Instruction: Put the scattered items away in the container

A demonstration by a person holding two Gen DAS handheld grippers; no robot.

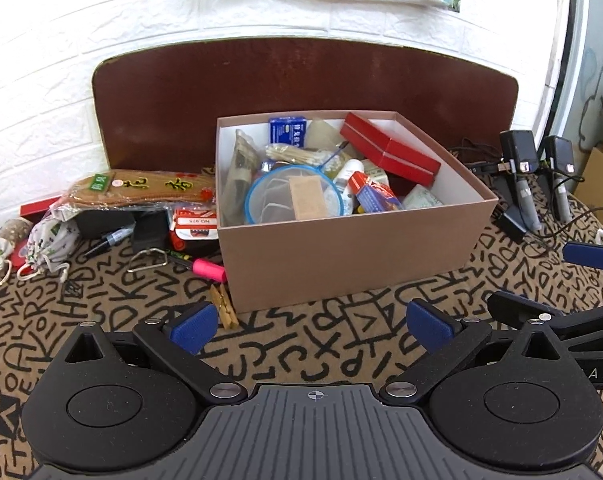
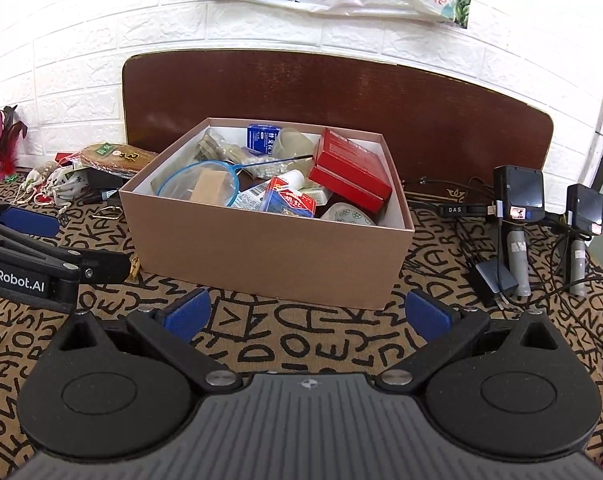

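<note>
- The box (image 1: 341, 236) stands on a letter-print cloth (image 1: 101, 320) near its back edge, a brown board (image 1: 301, 80) leaning behind.
- Inside the box: a red case (image 1: 389, 152), a blue net (image 1: 289, 196), a blue carton (image 1: 287, 130) with Chinese print, a red-and-blue pack (image 1: 375, 196).
- Left of the box on the cloth: a pink marker (image 1: 209, 269), a clothespin (image 1: 225, 306) touching the box's front corner, a wire clip (image 1: 147, 260), a card reading "NO 975" (image 1: 193, 222), a brown packet (image 1: 141, 188) with Chinese characters, 2 drawstring pouches (image 1: 49, 246).
- Left gripper (image 1: 307, 326): fingers spread wide, empty, in front of the box.
- Right gripper (image 2: 307, 316): fingers spread wide, empty. The left gripper's arm reads "enRobot.AI".
- Right of the box, a cable plug reads "DAS" (image 2: 455, 210).
</note>
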